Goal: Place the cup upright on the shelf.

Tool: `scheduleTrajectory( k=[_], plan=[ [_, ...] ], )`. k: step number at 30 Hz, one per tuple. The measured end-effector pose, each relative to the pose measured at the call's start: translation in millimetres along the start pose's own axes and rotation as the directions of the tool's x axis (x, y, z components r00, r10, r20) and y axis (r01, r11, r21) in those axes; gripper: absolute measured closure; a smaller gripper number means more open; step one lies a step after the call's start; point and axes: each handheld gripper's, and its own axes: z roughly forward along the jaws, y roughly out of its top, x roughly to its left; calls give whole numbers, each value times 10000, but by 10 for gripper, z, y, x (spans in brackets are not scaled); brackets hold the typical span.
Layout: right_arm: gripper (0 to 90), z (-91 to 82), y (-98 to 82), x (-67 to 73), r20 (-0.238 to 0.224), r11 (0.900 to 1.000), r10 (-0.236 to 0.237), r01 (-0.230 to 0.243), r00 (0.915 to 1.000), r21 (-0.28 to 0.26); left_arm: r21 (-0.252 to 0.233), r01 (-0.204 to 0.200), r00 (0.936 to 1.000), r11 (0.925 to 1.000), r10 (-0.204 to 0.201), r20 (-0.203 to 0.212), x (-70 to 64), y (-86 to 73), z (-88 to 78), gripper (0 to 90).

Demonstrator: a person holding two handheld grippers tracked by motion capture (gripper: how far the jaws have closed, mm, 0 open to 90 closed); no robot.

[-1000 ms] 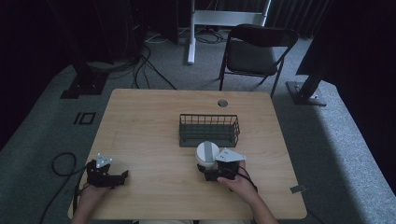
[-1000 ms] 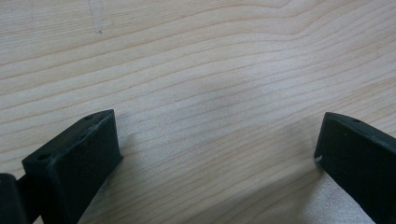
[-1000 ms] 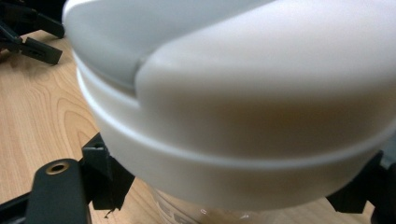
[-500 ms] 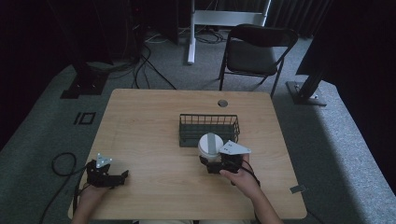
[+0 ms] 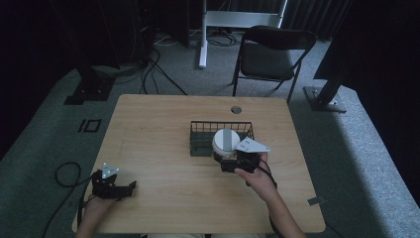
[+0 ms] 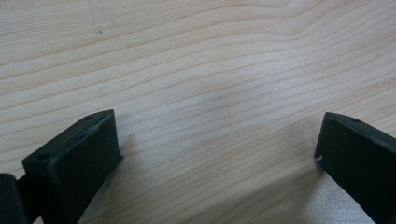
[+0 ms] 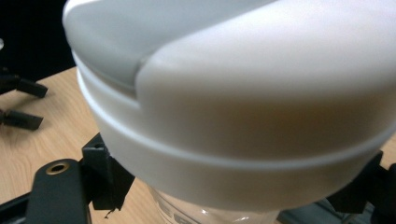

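A clear container with a wide white lid [image 5: 225, 140] hangs over the front right part of the black wire basket [image 5: 198, 130]. My right gripper [image 5: 227, 159] is shut on its body just under the lid. In the right gripper view the white lid [image 7: 233, 93] looms large between the black jaws of the right gripper [image 7: 233, 189], and the clear body shows below it. My left gripper [image 5: 128, 187] rests at the table's near left corner, far from the basket. In the left gripper view the left gripper [image 6: 215, 140] is open, with only bare wood between its jaws.
The light wooden table [image 5: 148, 134] has a round cable hole [image 5: 236, 109] behind the basket. Beyond the far edge stand a dark folding chair [image 5: 270, 54] and stand bases, with cables on the grey floor. A cable loop [image 5: 64, 171] lies left of the table.
My right gripper has carried the white-lidded container away from the person, from the open table in front of the basket to over its front right part. The left gripper has stayed put.
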Motion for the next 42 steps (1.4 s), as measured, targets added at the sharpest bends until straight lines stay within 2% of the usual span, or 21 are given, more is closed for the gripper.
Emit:
scheduleTrajectory(
  k=[6,12,20,25,29,35,42],
  plan=[
    [183,3,119,-57,78,9996,124,-122,9999,-262,0,-7,10000,10000,7,-2,0,0,0,2],
    [183,30,239,-112,472,9994,87,-71,9988,-350,-3,-8,10000,10000,8,-4,0,0,0,2],
    [183,90,401,-159,1088,9986,265,-213,9937,-486,14,-25,10000,10000,25,-2,2,0,-1,2],
    [183,145,489,-207,1637,9983,453,-384,9855,-448,-5,-2,10000,10000,2,-4,0,0,0,2],
    [183,201,520,-241,1871,9985,500,-448,9811,-318,-1,12,10000,10000,-12,-2,0,0,0,2],
    [183,292,532,-303,2520,9974,715,-704,9651,-134,-2,5,10000,10000,-5,-4,0,0,0,2],
    [183,415,500,-334,2940,9953,784,-918,9526,319,-3,10,10000,10000,-10,-1,0,0,0,2]
  ],
)
